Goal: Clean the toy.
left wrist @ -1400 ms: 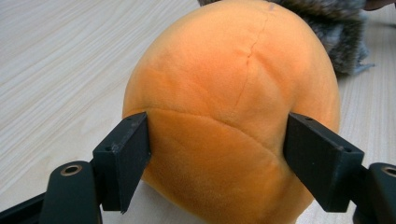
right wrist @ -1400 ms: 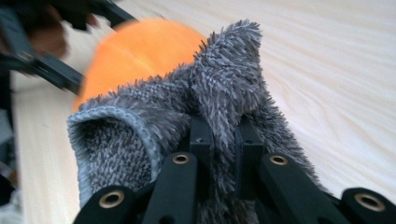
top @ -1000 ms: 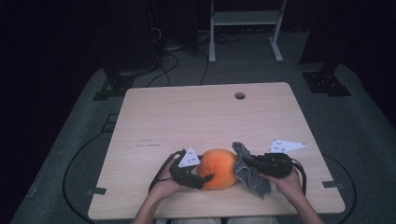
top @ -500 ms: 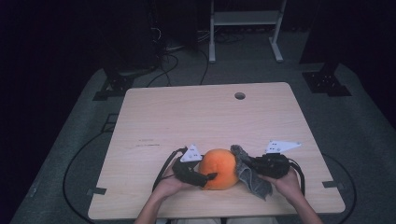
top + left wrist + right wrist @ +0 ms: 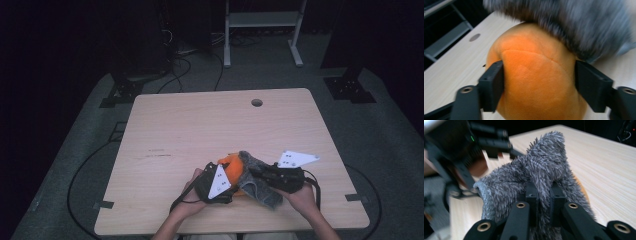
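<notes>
An orange plush ball (image 5: 231, 165) rests near the table's front edge, partly draped by a grey furry cloth (image 5: 260, 186). My left gripper (image 5: 227, 186) comes in from the ball's left. In the left gripper view its two jaws press into either side of the orange plush ball (image 5: 536, 82), so the left gripper (image 5: 540, 86) is shut on it, with the grey furry cloth (image 5: 564, 22) hanging over the top. My right gripper (image 5: 259, 173) is shut on a fold of the grey furry cloth (image 5: 541, 170); the right gripper (image 5: 544, 193) pinches it tight.
The wooden table (image 5: 200, 130) has a round cable hole (image 5: 257, 102) at its far edge. Both hands sit at the front edge. The left gripper's body (image 5: 461, 157) looms close in the right gripper view. A metal stand (image 5: 260, 30) and cables lie beyond the table.
The left gripper has turned, its grey plate now in front of the ball. The right gripper has drawn the grey cloth leftward, further over the orange ball.
</notes>
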`<state>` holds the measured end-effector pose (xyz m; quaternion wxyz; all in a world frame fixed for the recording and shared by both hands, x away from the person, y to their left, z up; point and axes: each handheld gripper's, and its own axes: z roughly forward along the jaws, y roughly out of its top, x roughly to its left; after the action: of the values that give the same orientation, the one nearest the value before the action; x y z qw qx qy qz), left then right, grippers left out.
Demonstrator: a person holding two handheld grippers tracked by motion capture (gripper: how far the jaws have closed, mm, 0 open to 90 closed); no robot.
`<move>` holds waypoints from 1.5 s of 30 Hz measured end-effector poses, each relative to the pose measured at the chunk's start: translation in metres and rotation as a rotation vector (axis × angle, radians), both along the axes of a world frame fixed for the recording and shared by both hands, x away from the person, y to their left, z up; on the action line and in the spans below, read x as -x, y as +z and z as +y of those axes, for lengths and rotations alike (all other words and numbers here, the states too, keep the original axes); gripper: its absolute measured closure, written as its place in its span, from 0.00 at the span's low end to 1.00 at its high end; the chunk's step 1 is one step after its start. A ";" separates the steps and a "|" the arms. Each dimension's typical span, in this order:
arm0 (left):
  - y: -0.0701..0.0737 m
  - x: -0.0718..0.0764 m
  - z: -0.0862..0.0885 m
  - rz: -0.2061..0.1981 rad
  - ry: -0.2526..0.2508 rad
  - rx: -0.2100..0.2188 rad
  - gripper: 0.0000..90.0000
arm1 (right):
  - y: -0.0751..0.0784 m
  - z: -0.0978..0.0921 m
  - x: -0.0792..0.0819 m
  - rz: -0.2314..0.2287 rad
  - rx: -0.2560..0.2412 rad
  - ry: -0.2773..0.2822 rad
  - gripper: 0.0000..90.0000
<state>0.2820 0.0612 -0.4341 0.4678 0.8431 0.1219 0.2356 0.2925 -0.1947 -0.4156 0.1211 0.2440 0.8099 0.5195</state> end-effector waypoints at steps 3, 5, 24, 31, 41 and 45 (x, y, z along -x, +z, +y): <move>0.006 -0.012 0.014 0.133 0.013 0.143 0.19 | -0.006 0.005 0.003 -0.009 0.018 0.009 0.90; 0.005 -0.015 0.015 0.133 0.058 0.117 0.19 | -0.005 0.006 0.005 -0.011 0.025 0.013 0.90; -0.003 -0.004 0.008 0.048 0.027 -0.009 0.27 | -0.001 0.010 0.008 -0.039 0.020 0.029 0.90; -0.003 -0.007 0.014 0.099 0.023 -0.011 0.30 | -0.005 -0.003 -0.001 0.009 0.002 -0.035 0.90; -0.001 -0.011 0.014 0.123 0.056 0.040 0.27 | -0.020 -0.019 -0.011 0.049 -0.028 -0.059 0.89; -0.004 -0.014 0.021 0.151 0.055 0.052 0.27 | -0.033 -0.030 -0.021 0.124 0.020 -0.125 0.90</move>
<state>0.2958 0.0826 -0.4385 0.4726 0.8422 0.1860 0.1809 0.3133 -0.2247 -0.4490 0.1053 0.3245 0.8041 0.4869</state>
